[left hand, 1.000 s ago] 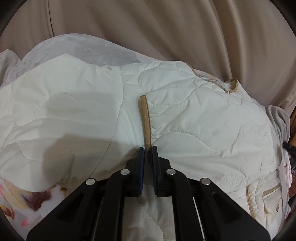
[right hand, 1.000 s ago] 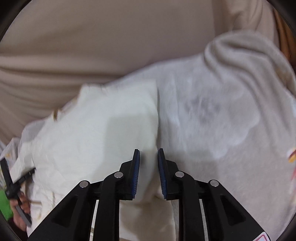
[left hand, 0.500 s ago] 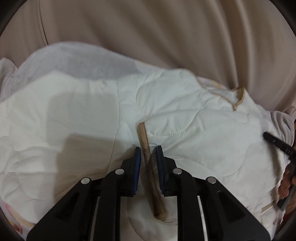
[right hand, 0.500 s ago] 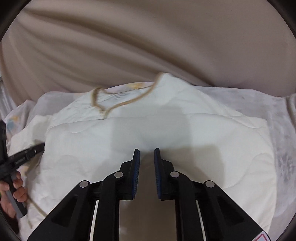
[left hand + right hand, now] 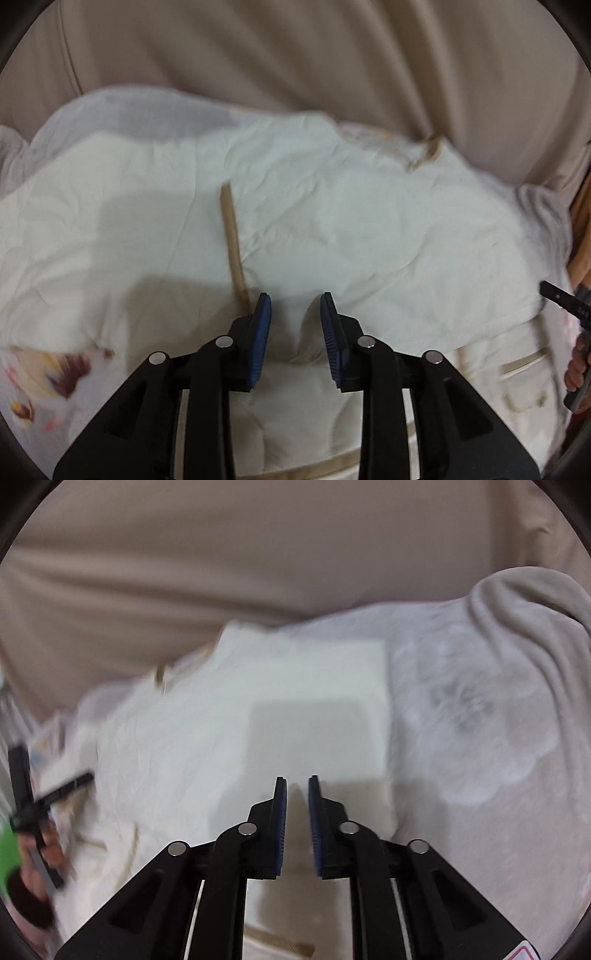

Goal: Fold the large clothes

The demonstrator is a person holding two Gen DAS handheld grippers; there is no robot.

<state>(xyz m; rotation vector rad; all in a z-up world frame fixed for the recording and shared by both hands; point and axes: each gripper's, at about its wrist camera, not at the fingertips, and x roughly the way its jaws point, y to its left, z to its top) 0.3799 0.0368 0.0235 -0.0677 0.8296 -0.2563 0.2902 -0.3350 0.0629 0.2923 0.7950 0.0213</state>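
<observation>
A cream quilted jacket [image 5: 332,229] with tan trim [image 5: 232,236] lies partly folded on a bed. My left gripper [image 5: 295,317] is open and empty just above the jacket, right of the tan trim edge. In the right wrist view the jacket [image 5: 258,731] lies blurred ahead. My right gripper [image 5: 296,797] hovers over the jacket's near part with its jaws a narrow gap apart and nothing between them. The other gripper shows at the edge of each view, at the right in the left wrist view [image 5: 569,306] and at the left in the right wrist view [image 5: 33,805].
A pale grey-white blanket [image 5: 480,716] lies under and right of the jacket, bunched at the far right. A floral sheet [image 5: 40,373] shows at lower left. Beige draped fabric [image 5: 295,55] rises behind the bed.
My left gripper has opened wider and let go of the tan trim, which now lies to its left. My right gripper has swung right toward the blanket side. Both views are blurred by motion.
</observation>
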